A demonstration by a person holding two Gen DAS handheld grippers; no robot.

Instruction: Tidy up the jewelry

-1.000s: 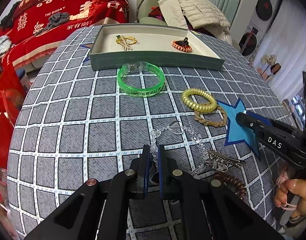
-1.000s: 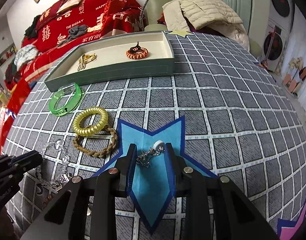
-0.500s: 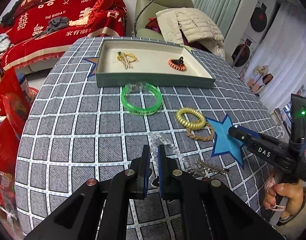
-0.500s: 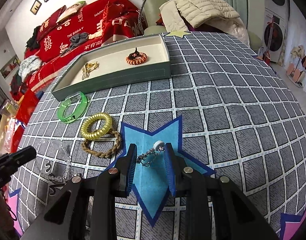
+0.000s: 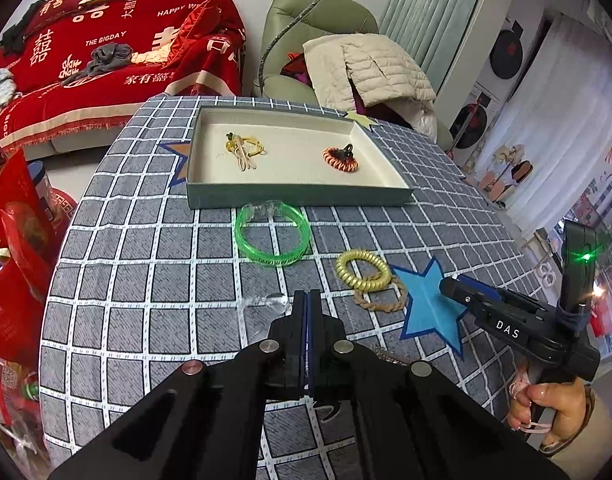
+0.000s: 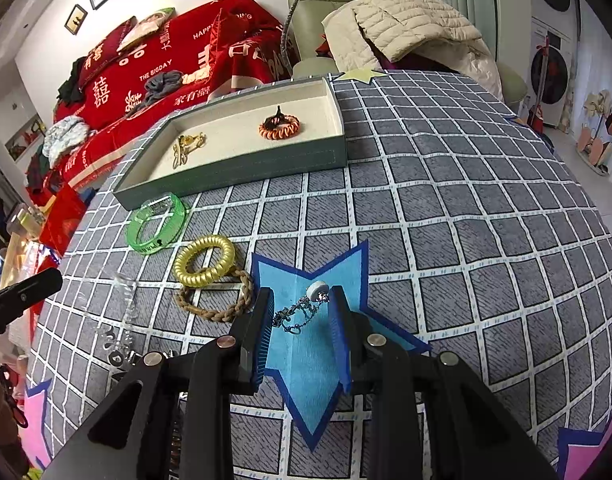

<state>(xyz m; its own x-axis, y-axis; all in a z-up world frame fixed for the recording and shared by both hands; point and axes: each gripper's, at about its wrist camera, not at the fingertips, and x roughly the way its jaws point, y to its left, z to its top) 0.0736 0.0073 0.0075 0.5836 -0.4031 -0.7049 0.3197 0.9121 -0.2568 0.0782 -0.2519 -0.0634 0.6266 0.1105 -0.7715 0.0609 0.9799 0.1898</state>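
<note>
My left gripper [image 5: 307,299] is raised over the checked cloth, its jaws closing tight with no gap showing. It pinches a clear bead chain [image 5: 275,301], which trails out at the left of the fingertips; that chain [image 6: 123,304] looks blurred in the right wrist view. My right gripper [image 6: 301,292] stands open astride a small silver chain [image 6: 301,312] with a white round charm, which lies on a blue star patch [image 6: 306,368]. On the cloth lie a green bangle [image 5: 271,236], a gold coil tie [image 5: 362,272] and a braided band [image 5: 380,304].
At the far side, a grey-green tray [image 5: 297,200] holds a yellow piece [image 5: 243,148] and an orange coil tie [image 5: 340,158]. A metal clip [image 5: 386,356] shows beside my left fingers. Red bags [image 5: 21,248] stand off the table's left edge. A hand [image 5: 546,404] holds the right gripper.
My left gripper has risen and its narrow gap has closed. The clear chain now shows to the left of its tips. The right gripper stays astride the silver chain.
</note>
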